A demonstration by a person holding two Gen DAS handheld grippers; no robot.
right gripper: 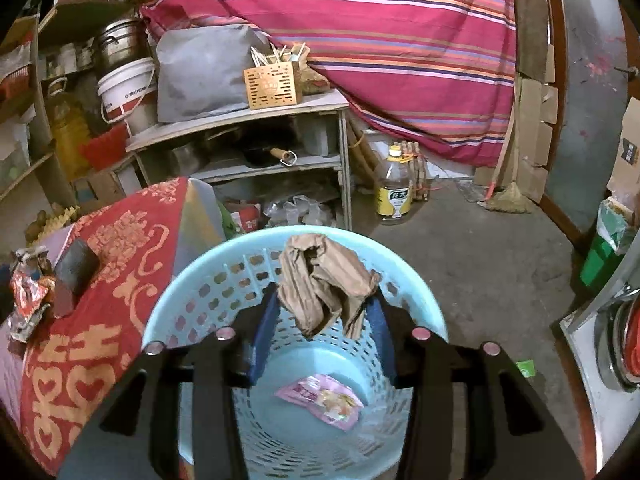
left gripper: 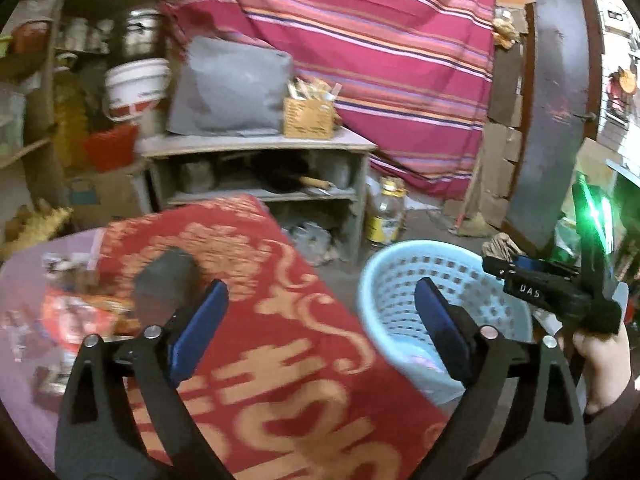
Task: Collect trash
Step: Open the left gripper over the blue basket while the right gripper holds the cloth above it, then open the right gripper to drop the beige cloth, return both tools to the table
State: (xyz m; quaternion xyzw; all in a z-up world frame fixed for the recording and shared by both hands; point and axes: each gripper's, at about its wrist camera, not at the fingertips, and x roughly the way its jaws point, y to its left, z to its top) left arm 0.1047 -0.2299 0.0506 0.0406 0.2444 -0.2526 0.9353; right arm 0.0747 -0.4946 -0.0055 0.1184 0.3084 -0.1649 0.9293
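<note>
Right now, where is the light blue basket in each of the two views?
Left wrist view: the light blue basket is at lower right, partly behind the left gripper's right finger.
Right wrist view: the basket is at bottom centre, under the crumpled brown paper.
Shared landmark: the red patterned cloth, left of the basket.

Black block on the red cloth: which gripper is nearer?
Left. The left gripper stands open just beside the black block; the right gripper is over the basket, off the cloth.

Black grippers [left gripper: 320, 312] — blue pads [right gripper: 264, 336] (silver screws)
</note>
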